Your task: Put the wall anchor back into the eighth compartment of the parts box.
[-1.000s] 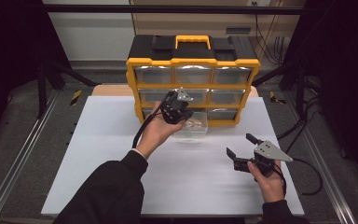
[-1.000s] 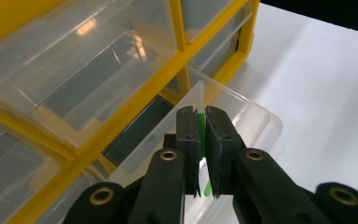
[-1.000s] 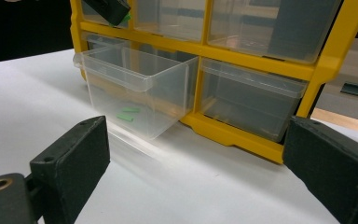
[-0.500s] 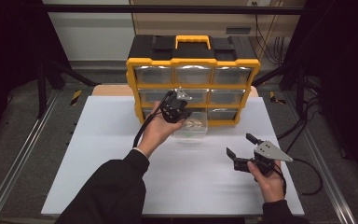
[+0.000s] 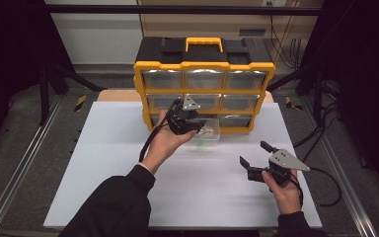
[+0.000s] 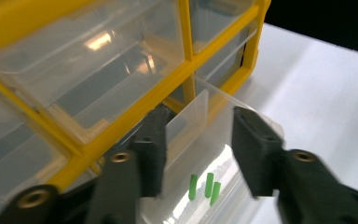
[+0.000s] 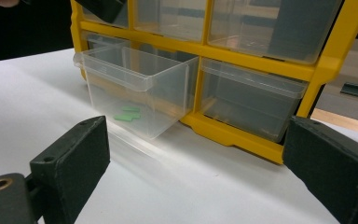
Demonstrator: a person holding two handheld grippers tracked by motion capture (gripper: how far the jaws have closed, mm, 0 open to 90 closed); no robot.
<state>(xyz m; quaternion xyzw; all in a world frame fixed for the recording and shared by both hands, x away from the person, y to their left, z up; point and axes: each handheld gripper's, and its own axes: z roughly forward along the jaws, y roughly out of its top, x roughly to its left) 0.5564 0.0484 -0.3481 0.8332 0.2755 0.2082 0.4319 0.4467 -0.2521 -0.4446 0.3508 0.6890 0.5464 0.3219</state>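
The left hand-held gripper (image 5: 193, 123) hovers over a clear plastic drawer (image 5: 206, 134) pulled partway out of the bottom row of a yellow and black organiser box (image 5: 205, 74). Its jaws have just been opening and now stand apart, gripping nothing, with the drawer's open top below the gap between them. Three small green pieces (image 6: 205, 186) lie on the drawer's floor. The right hand-held gripper (image 5: 256, 155) is held well apart, low over the white bench (image 5: 103, 163) in front of the box, its jaws wide open and empty, pointing towards the drawer
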